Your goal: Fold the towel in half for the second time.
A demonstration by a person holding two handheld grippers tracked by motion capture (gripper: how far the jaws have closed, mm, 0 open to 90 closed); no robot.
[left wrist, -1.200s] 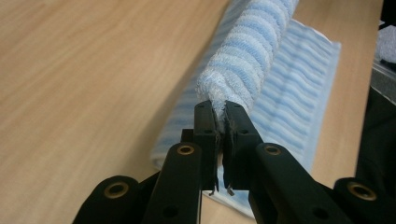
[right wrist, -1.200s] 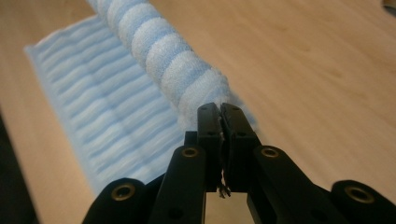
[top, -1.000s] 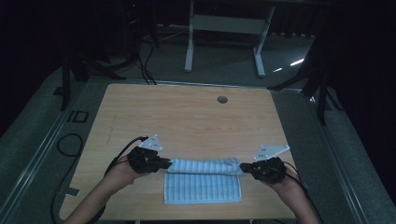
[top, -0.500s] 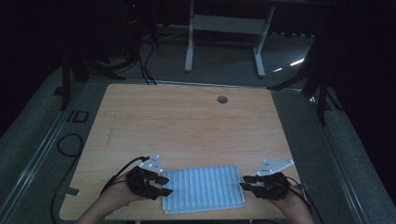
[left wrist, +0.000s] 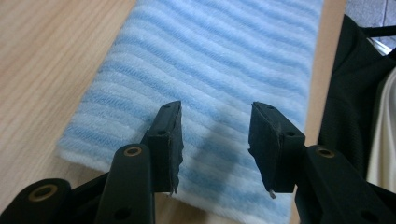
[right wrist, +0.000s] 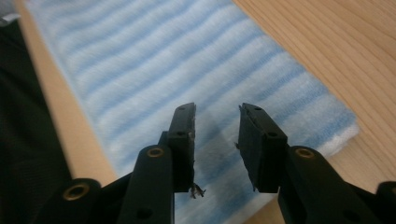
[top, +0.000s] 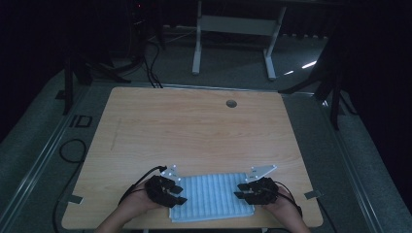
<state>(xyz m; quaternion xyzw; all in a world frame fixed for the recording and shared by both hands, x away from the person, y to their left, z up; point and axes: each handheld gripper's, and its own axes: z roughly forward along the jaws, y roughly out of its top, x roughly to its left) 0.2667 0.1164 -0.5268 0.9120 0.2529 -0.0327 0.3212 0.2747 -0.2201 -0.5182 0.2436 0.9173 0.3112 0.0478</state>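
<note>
A folded towel with blue and white stripes point(top: 212, 196) lies flat at the near edge of the wooden table point(top: 194, 131). My left gripper point(top: 179, 198) hovers at the towel's left end, open, its jaws apart above the striped cloth point(left wrist: 224, 84) with nothing between them. My right gripper point(top: 239, 195) sits at the towel's right end, also open over the cloth point(right wrist: 154, 65). Hands hold both grippers from the bottom of the high view.
A small round hole point(top: 231, 103) sits near the table's far edge. Cables point(top: 68, 145) trail off the left side onto the grey floor. A white table frame point(top: 233, 29) stands beyond the table. Bare wood stretches across the middle and far part.
The towel's far part was folded toward me, making it a shorter rectangle. Both grippers moved down to the near edge and let the cloth go.
</note>
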